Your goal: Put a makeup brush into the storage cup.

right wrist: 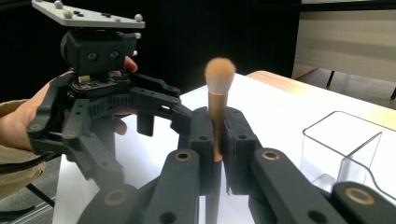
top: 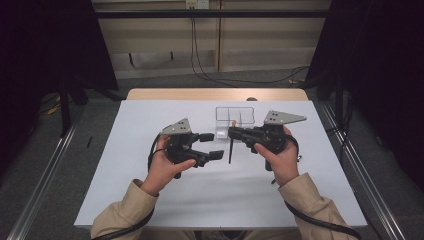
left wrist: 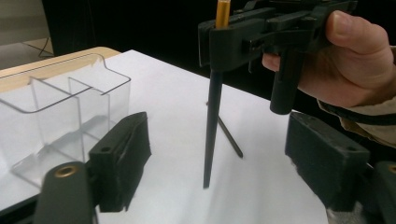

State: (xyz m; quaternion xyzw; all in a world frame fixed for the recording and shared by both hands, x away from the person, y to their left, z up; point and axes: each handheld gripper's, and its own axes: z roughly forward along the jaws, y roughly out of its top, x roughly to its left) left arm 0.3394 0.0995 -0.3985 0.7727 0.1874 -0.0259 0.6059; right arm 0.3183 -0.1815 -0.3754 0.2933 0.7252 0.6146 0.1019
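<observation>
A makeup brush stands upright with its tan bristles [right wrist: 218,74] on top, a gold ferrule below them and a thin black handle [left wrist: 212,121] pointing down at the white table [top: 150,190]. My right gripper [top: 232,132] is shut on the brush at the ferrule. The handle's lower end seems to hang a little above the table, apart from its shadow. My left gripper [top: 214,145] is open just left of the brush, its jaws on either side of the handle [top: 231,150] without touching it.
A clear plastic organiser [top: 235,117] with several compartments stands just behind the grippers, near the table's far edge. It also shows as the organiser [left wrist: 70,102] at the left and the organiser [right wrist: 345,149] at the right. Bare white tabletop lies to both sides and in front.
</observation>
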